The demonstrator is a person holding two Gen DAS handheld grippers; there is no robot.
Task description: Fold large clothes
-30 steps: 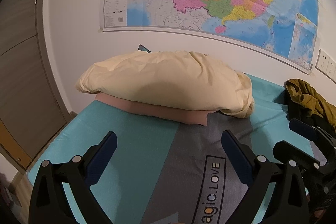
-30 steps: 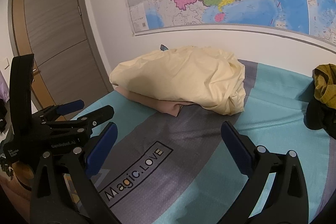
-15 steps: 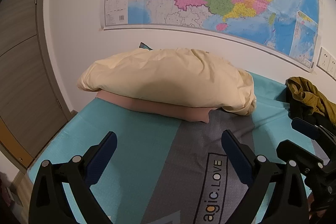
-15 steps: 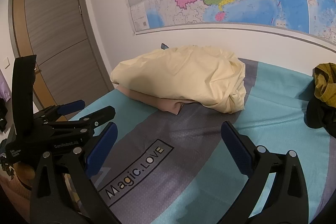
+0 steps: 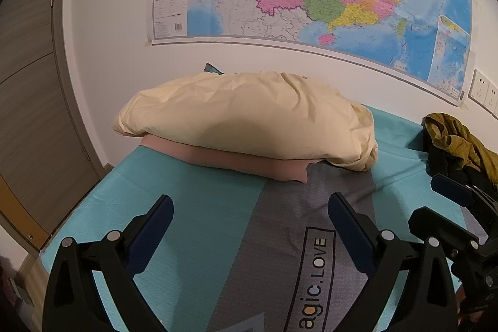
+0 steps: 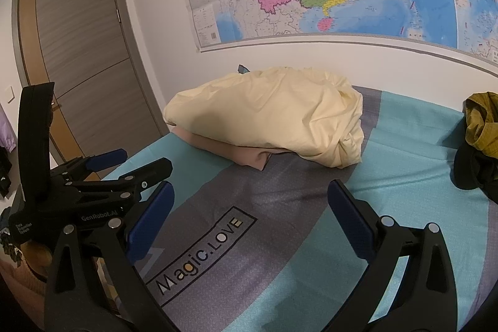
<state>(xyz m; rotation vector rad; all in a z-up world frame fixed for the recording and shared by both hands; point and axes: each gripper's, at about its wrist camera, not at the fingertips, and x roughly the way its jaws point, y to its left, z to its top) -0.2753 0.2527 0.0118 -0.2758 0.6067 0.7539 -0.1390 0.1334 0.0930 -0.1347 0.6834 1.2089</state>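
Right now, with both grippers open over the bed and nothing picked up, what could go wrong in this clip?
1. The olive garment lies crumpled at the bed's far right edge on dark clothing; one grab may lift both.
2. The cream pillow and pink folded cloth take up the head of the bed, leaving less room to spread a large garment.
3. The left gripper and right gripper are close together and might collide.

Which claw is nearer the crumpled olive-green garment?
Right. The right claw sits on the side of the crumpled olive-green garment; the left claw is beyond it, toward the door.
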